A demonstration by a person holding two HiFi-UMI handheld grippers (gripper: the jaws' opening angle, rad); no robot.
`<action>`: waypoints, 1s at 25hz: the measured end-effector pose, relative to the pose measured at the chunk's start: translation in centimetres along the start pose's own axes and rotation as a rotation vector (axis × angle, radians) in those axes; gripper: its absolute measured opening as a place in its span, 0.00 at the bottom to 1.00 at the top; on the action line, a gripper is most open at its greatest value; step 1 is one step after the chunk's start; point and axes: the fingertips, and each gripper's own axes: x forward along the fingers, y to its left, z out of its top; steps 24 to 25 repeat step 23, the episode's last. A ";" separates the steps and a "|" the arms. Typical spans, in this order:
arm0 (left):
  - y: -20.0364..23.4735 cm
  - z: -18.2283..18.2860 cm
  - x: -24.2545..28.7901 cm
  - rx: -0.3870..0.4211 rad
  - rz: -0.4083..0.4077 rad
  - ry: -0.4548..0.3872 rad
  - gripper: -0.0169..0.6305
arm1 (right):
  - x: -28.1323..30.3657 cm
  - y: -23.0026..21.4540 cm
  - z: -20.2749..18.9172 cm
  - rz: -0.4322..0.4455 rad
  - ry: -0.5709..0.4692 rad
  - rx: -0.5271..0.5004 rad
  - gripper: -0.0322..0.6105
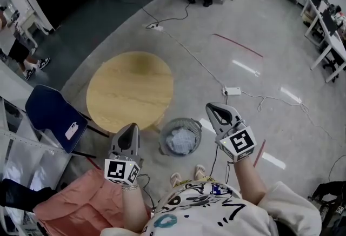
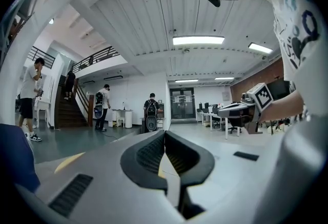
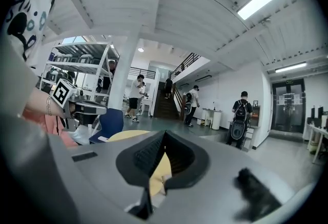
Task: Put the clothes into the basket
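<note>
Closest to us, the white shirt (image 1: 216, 210) carries dark printed shapes and a teal ring, none of which we can read as words. Pink fabric (image 1: 75, 202) lies at lower left; what it belongs to we cannot tell.

Each hand carries a cube of black-and-white square markers, with patterns but no letters: one on the left (image 1: 121, 171), one on the right (image 1: 239, 143).

Now the tools. We see the left gripper (image 1: 133, 126) with its jaws pressed together at the tips and nothing between them. The right gripper (image 1: 210, 106) is closed up the same way, empty. Both hang in the air above the floor, well apart.

Between them, down on the floor, stands the mesh basket (image 1: 162, 140), and a pale crumpled cloth (image 1: 180, 140) lies inside it.

Just beyond the basket we have the round wooden table (image 1: 130, 89). Left of it sits a blue chair (image 1: 51, 113) with a small white label (image 1: 71, 130), too small to read.

Further out, a white power strip (image 1: 232, 90) lies on the grey floor with its cable trailing.
</note>
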 end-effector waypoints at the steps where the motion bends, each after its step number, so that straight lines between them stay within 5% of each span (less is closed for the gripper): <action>1: -0.1 0.1 0.0 -0.001 0.002 -0.003 0.05 | -0.1 0.0 0.1 0.002 -0.003 -0.001 0.09; 25: -1.2 -0.1 -0.7 -0.001 0.016 -0.013 0.05 | -1.2 0.4 0.5 0.019 -0.026 0.001 0.09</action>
